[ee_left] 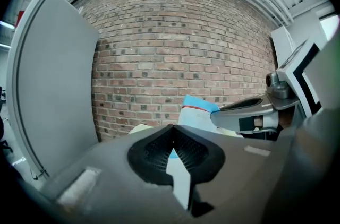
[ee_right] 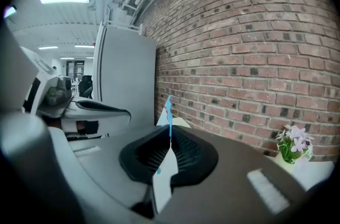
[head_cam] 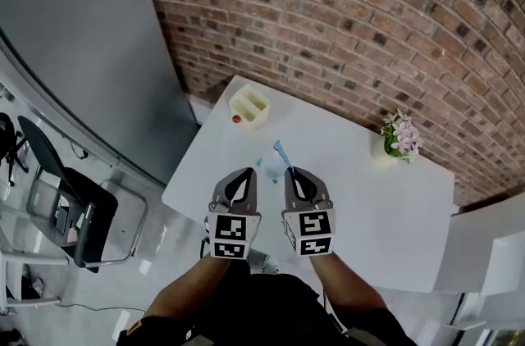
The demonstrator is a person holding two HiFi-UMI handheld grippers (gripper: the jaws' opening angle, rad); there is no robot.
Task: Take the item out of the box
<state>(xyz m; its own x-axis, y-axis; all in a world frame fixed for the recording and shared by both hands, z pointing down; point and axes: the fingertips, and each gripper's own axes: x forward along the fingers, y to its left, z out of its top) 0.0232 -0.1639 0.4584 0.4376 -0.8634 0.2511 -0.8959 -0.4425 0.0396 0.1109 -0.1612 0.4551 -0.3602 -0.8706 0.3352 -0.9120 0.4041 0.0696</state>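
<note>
- the left tongs are closed on a thin white packet; the dark ribbed pads press on it from both sides, and the sheet runs up between them.
- the right tongs are closed on the same packet, seen edge-on, with a blue strip sticking up past the tips.
- in the head view the left tongs and the right tongs sit side by side with their tips near each other, and the packet is stretched between them, its blue end pointing away from the person.
- the left gripper view shows the packet's blue end with a red line under it, just beside the right tongs' grey body.
- the packet is out of the box and held in the air over the near-left part of the table.
- the cream box stands at the table's far-left corner, well apart from the packet; its top is open.
- a small red thing lies touching or just beside the box, on its near side.
- a small pot of pale flowers stands at the table's far edge, towards the right.
- a brick wall runs behind the table, with a grey panel to its left.
- a black chair stands on the floor, left of the table.
</note>
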